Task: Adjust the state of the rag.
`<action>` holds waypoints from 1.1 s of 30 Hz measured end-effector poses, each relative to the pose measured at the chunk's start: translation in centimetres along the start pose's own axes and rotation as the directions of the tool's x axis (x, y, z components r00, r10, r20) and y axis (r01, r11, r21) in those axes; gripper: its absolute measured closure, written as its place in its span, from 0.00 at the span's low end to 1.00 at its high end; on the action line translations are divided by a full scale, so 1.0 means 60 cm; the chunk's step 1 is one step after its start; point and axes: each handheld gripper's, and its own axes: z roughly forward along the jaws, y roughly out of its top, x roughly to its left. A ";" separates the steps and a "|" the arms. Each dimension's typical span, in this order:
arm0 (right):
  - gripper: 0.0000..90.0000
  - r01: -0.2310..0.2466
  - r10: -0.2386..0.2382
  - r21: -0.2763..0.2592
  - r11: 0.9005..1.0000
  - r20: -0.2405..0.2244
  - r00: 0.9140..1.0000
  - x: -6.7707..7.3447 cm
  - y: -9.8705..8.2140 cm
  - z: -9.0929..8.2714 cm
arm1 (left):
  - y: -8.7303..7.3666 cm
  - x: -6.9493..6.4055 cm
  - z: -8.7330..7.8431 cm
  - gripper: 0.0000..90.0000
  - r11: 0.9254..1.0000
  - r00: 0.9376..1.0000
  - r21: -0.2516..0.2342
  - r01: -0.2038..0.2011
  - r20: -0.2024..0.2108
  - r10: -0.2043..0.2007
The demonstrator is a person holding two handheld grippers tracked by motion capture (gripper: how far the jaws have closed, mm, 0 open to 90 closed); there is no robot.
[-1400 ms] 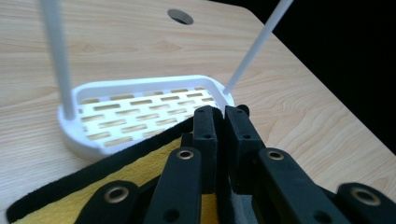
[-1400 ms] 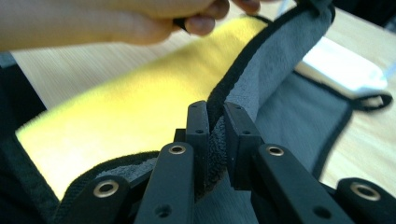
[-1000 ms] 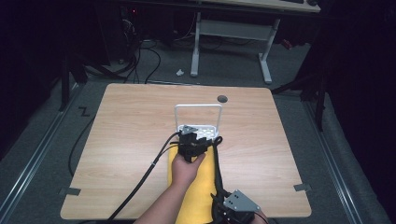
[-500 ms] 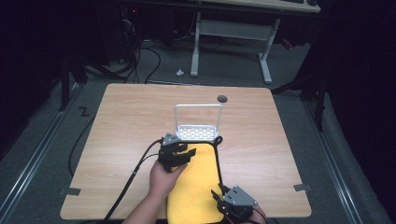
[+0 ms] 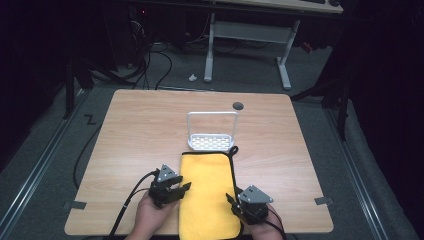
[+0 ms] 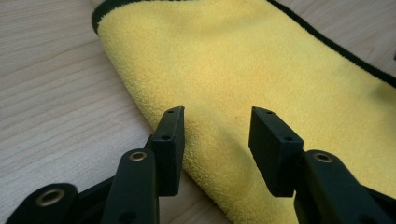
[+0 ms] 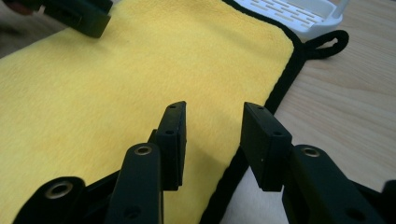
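Observation:
A yellow towel [image 5: 207, 192] with black trim lies flat as a long strip on the wooden table, its hanging loop [image 5: 233, 149] at the far right corner. My left gripper [image 5: 181, 187] stands open at the towel's left edge; in the left gripper view its jaws [image 6: 215, 135] straddle that folded edge [image 6: 243, 60] without pressing on it, and they have just been opening. My right gripper [image 5: 231, 202] is open at the near right edge. In the right gripper view its jaws [image 7: 212, 135] hover over the black trim of the towel [image 7: 140, 60], and they have just been opening further.
A white slotted rack [image 5: 212, 142] with an upright wire frame stands just beyond the towel's far end, also seen as the rack [image 7: 299, 11] in the right gripper view. A round cable hole [image 5: 238, 106] sits near the table's far edge. Bare wood [image 5: 130, 140] lies on both sides.
My left hand has drawn back from the towel's far end near the rack to its near left edge. The right gripper has shifted slightly along the right edge. The towel's whole length is now uncovered.

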 end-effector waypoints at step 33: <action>0.74 -0.022 0.029 0.104 0.994 -0.069 0.997 -0.010 0.004 0.051 | 0.004 0.044 -0.026 0.48 0.991 0.992 -0.037 0.129 0.005 -0.129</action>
